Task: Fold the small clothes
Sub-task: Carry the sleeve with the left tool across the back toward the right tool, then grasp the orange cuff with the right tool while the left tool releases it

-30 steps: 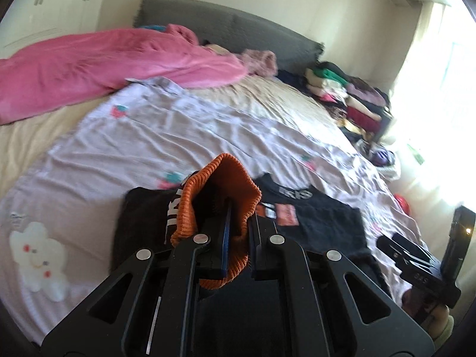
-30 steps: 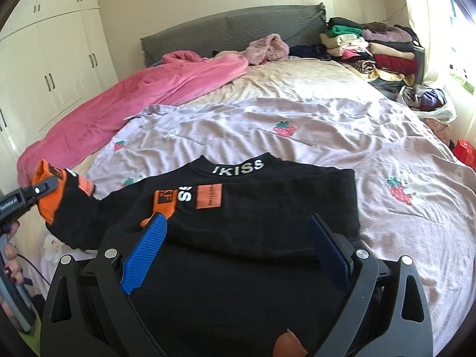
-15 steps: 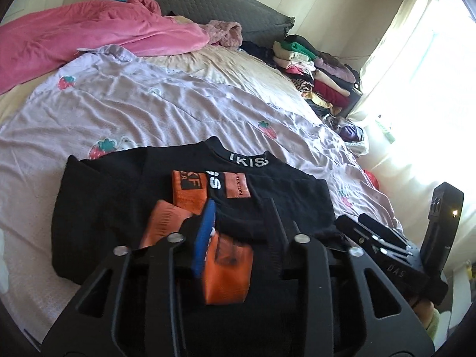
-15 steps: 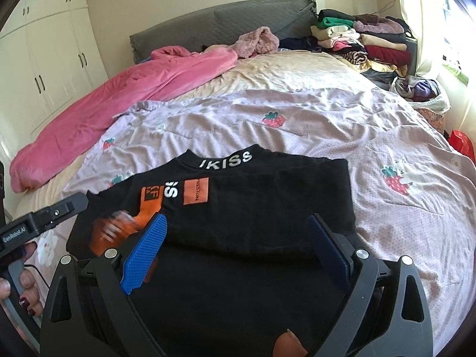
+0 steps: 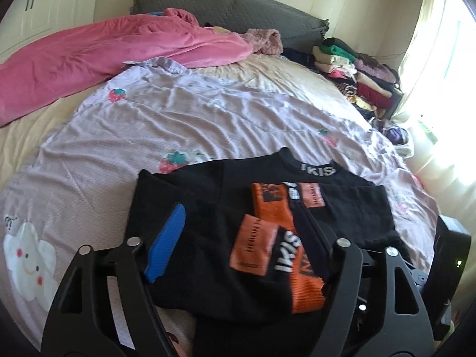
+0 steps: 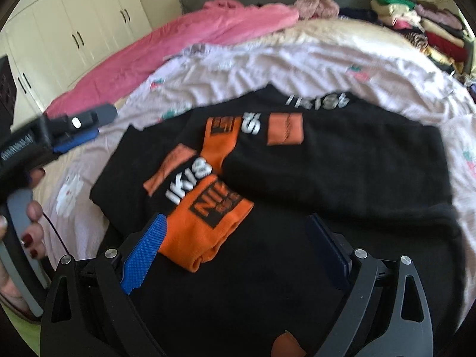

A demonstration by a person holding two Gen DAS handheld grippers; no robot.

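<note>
**Two sleeves laid in, left jaws letting go**

Both sleeves of the black sweater (image 5: 267, 238) lie crossed over its body, orange cuffs (image 6: 205, 232) toward the near hem. The garment rests flat on the lilac strawberry-print sheet (image 5: 184, 119), collar pointing up the bed.

Left gripper (image 5: 238, 238): jaws opening, the cuff lying loose between them, pads not pressing on it. Right gripper (image 6: 235, 250): jaws spread wide over the sweater's lower half, nothing clamped; the cuff sits just beside its blue pad.

Judgement on the step: the sleeve fold reads as finished, and the release is in hand. To do it well, clear the left pads straight off the cuff without snagging the rib knit, so the sleeve stays where it lies. Next likely fold is hem toward collar; both grippers should take the near corners evenly, or the thick knit will skew. The sleeves may slide while lifting.

Surface: soft bed, sheet wrinkled, so pinching the hem alone without the sheet needs care. Room: pink duvet (image 5: 104, 53) bunched toward the grey headboard (image 5: 238, 9), stacked clothes (image 5: 357, 71) at the far right near a bright window, white wardrobe (image 6: 74, 29) at the left.
</note>
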